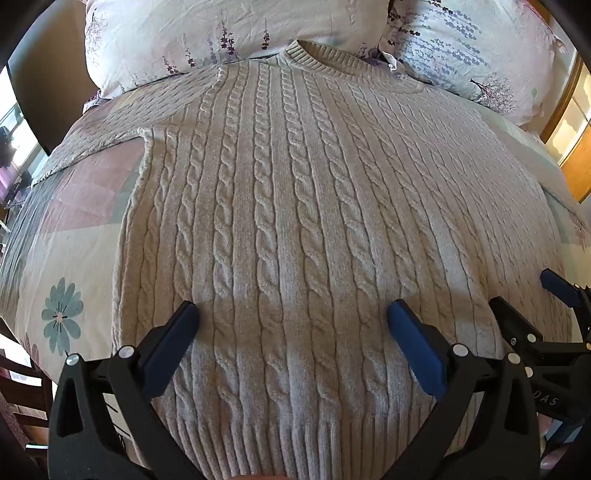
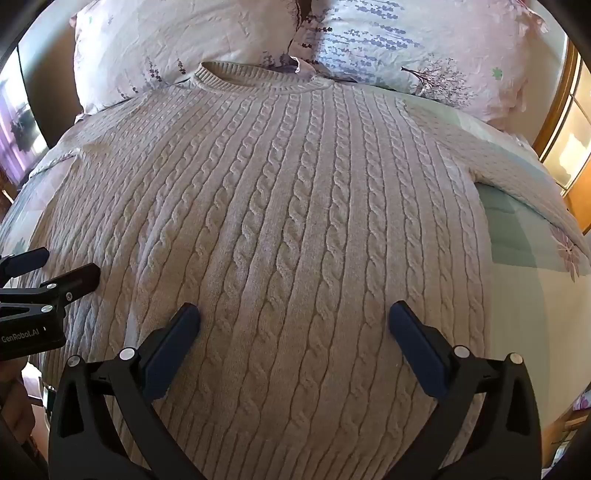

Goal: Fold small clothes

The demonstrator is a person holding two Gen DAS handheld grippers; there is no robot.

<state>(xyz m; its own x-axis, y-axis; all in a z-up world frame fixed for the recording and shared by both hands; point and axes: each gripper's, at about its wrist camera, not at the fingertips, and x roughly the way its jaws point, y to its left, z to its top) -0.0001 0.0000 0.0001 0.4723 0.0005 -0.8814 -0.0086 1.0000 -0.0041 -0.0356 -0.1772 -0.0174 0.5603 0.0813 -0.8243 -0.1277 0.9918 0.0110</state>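
Observation:
A cream cable-knit sweater (image 1: 295,203) lies flat on the bed, collar (image 1: 317,57) toward the pillows, ribbed hem nearest me. Its left sleeve (image 1: 122,118) stretches out to the left; in the right wrist view the sweater (image 2: 280,221) shows its right sleeve (image 2: 517,170) stretching right. My left gripper (image 1: 293,317) is open and empty, hovering over the lower body of the sweater. My right gripper (image 2: 294,319) is open and empty over the lower right part. Each gripper shows in the other's view: the right one (image 1: 539,291) at the right edge, the left one (image 2: 62,266) at the left edge.
The bed has a patchwork floral quilt (image 1: 62,258). Two floral pillows (image 1: 221,33) (image 1: 472,51) lie at the head, beyond the collar. A wooden window frame (image 1: 576,147) stands on the right and a dark panel (image 1: 40,92) on the left.

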